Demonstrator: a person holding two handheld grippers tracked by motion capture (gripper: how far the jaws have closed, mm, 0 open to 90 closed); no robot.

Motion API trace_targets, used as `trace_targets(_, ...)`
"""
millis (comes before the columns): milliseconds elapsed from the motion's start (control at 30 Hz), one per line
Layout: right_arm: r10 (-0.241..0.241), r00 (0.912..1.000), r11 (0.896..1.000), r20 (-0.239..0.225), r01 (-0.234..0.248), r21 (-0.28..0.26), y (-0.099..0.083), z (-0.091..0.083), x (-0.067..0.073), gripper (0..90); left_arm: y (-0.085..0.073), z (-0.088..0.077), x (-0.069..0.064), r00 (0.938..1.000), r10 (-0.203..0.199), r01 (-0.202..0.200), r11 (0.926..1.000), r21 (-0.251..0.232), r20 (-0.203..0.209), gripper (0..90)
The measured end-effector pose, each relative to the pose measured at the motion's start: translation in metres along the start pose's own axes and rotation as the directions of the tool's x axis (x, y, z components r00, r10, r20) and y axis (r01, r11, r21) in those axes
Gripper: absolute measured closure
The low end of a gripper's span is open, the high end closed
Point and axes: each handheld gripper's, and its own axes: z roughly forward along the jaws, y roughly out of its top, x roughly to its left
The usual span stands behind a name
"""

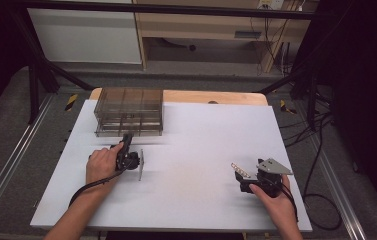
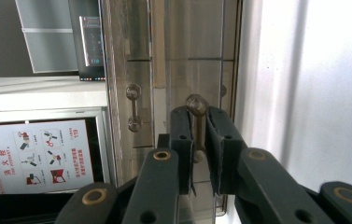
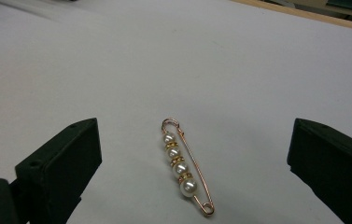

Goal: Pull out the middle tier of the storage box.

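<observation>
item: pearl pin (image 3: 186, 171) – rose-gold wire safety-pin form, four white pearls with small gold spacers. lay flat on the white table (image 1: 201, 150), midway between the spread fingers of the right gripper (image 3: 192, 168), touching neither; clasp end nearer the camera, loop end farther off.

right gripper: jaws stood wide apart, nothing held, one dark pad (image 3: 61, 163) to each side of the pin.

left gripper (image 2: 200, 140): fingers pressed nearly together, pinching the round metal knob (image 2: 196, 105) of a drawer in the smoky clear drawer box (image 1: 129, 111); the knob sat at the fingertips, the drawer front just beyond them. a second knob (image 2: 133, 91) stood off to one side, apart from the fingers.

handling, as judged: pin light, small, stiff in the wire – pearls smooth and likely to slip, and it lay low on the table, so hard to get under. best taken across the pearl row and wire together at mid-length, pads closing from both sides.
</observation>
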Motion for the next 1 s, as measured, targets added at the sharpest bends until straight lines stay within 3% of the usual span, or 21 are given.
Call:
trace_targets(333, -0.001, 1.0, 1.0, -0.004, 0.001, 0.001, 0.0, 0.0, 0.001, 3.3, -0.004, -0.002, -0.003, 0.9998, -0.002, 0.002, 0.9999, -0.014, 0.02, 81.3)
trace_targets(467, 0.001, 1.0, 1.0, -0.006, -0.001, 0.005, 0.0, 0.001, 0.001, 3.3, -0.005, -0.006, 0.003, 0.9976, -0.062, 0.063, 0.9976, -0.029, 0.032, 73.2)
trace_targets(567, 0.0, 1.0, 1.0, -0.007, 0.0, 0.005, 0.0, 0.001, 0.001, 3.3, -0.007, -0.011, 0.011, 0.9898, -0.128, 0.131, 0.9904, -0.044, 0.062, 64.2)
trace_targets(667, 0.002, 1.0, 1.0, -0.007, -0.002, 0.004, 0.0, 0.001, 0.001, 3.3, -0.013, -0.016, 0.022, 0.9761, -0.184, 0.191, 0.9798, -0.058, 0.116, 57.4)
trace_targets(700, 0.005, 1.0, 1.0, -0.007, -0.005, 0.006, 0.0, 0.001, 0.001, 3.3, -0.016, -0.017, 0.027, 0.9685, -0.205, 0.215, 0.975, -0.057, 0.141, 54.0)
trace_targets(767, 0.01, 0.9999, 1.0, -0.008, -0.01, 0.004, 0.0, 0.001, 0.0, 3.3, -0.024, -0.017, 0.036, 0.946, -0.262, 0.275, 0.9602, -0.048, 0.192, 49.7)
trace_targets(800, 0.011, 0.9999, 1.0, -0.007, -0.011, 0.001, 0.0, 0.001, 0.0, 3.3, -0.028, -0.017, 0.041, 0.9318, -0.293, 0.31, 0.9498, -0.046, 0.214, 48.3)
trace_targets(833, 0.01, 0.9999, 1.0, -0.006, -0.01, 0.001, 0.0, 0.001, 0.0, 3.2, -0.032, -0.016, 0.046, 0.9113, -0.331, 0.351, 0.9354, -0.041, 0.245, 46.2)
trace_targets(900, 0.009, 0.9999, 1.0, -0.007, -0.009, 0.002, 0.0, 0.001, 0.0, 3.2, -0.041, -0.014, 0.056, 0.8777, -0.39, 0.413, 0.9101, -0.029, 0.279, 44.7)
trace_targets(933, 0.008, 0.9999, 1.0, -0.007, -0.008, 0.002, 0.0, 0.001, 0.0, 3.2, -0.046, -0.012, 0.06, 0.8516, -0.421, 0.447, 0.8944, -0.014, 0.313, 43.2)
trace_targets(1000, 0.009, 0.9999, 1.0, -0.009, -0.009, 0.001, 0.0, 0.0, 0.0, 3.2, -0.053, -0.004, 0.067, 0.7705, -0.488, 0.516, 0.8554, 0.05, 0.41, 33.9)
